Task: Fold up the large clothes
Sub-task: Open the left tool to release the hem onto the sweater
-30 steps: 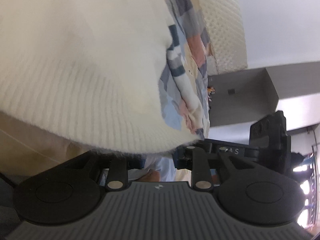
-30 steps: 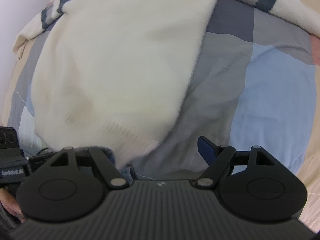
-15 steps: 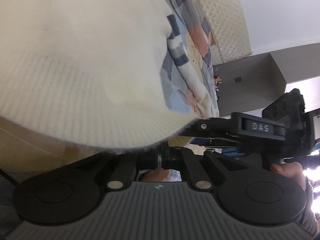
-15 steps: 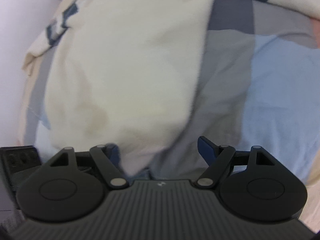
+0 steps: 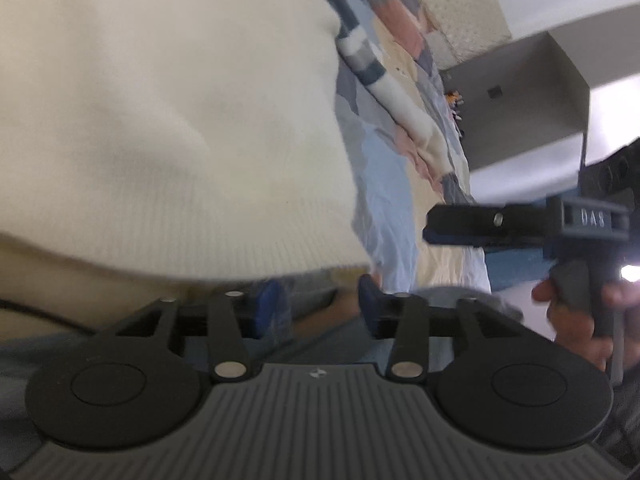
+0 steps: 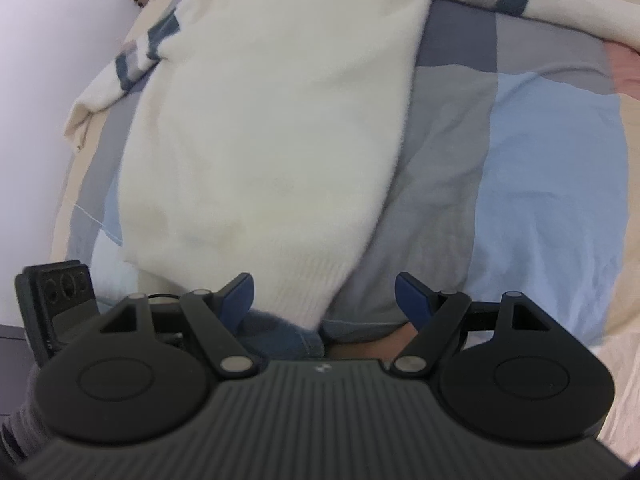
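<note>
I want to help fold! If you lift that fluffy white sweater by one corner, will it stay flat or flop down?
It would probably flop: the cream sweater is soft knit and already sags over the patchwork bedspread. Its fuzzy, ribbed hem should grip rather than slip. It looks thick, so likely a bit heavy when dangling.

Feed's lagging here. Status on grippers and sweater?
Left gripper opening, nothing between. Right gripper open, empty. Cream sweater flat on patchwork bedspread. Nothing blocking.
</note>
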`<action>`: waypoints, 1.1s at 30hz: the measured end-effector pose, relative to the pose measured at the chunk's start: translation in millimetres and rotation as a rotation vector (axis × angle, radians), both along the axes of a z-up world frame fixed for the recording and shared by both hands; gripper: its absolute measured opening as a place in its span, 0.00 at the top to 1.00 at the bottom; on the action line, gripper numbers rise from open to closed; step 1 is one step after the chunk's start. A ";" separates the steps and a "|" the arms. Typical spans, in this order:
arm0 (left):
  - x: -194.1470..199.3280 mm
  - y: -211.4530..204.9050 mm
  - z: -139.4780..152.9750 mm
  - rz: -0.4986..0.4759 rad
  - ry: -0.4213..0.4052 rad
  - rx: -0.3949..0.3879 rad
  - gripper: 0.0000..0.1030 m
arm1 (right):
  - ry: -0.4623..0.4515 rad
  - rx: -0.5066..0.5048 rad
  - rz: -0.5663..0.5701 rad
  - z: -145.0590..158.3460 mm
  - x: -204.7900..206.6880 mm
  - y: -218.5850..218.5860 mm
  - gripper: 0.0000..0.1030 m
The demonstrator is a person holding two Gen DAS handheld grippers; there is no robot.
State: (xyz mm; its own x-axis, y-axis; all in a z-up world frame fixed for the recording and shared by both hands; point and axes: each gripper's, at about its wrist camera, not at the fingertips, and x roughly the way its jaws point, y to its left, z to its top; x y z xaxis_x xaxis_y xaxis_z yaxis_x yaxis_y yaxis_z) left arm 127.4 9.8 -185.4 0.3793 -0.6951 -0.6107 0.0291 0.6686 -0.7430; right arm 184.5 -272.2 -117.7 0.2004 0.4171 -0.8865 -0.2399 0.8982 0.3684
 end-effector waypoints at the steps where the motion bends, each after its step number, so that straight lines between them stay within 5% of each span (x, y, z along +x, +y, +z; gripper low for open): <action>1: -4.0 6.0 3.9 -0.009 0.001 0.004 0.50 | -0.011 0.006 -0.004 4.7 -3.3 -1.6 0.23; 8: -22.4 82.5 38.2 0.099 -0.025 0.028 0.50 | -0.128 0.005 -0.039 21.1 -6.4 16.1 0.24; 11: -20.6 133.0 46.1 0.252 -0.021 0.073 0.50 | -0.144 0.023 -0.065 12.4 0.2 33.5 0.42; 15: -25.1 180.5 46.5 0.422 -0.026 0.185 0.50 | -0.140 0.052 -0.097 -5.1 5.2 59.2 0.54; 19: -24.9 197.3 36.7 0.473 -0.015 0.288 0.50 | -0.152 0.039 -0.118 -22.1 8.1 81.8 0.55; 25: -20.8 217.6 22.3 0.578 0.005 0.337 0.50 | -0.184 -0.027 -0.164 -52.7 18.1 98.0 0.63; 33: -0.6 216.9 -1.3 0.583 0.061 0.358 0.50 | -0.208 -0.079 -0.162 -82.7 25.8 108.8 0.67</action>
State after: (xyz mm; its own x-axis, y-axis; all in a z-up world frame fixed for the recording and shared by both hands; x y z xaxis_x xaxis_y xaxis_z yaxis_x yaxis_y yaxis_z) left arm 126.8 226.7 -186.7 0.5882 -0.1390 -0.7967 -0.4450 0.7669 -0.4623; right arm 210.3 -163.4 -200.4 0.4399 0.2961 -0.8478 -0.1544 0.9550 0.2534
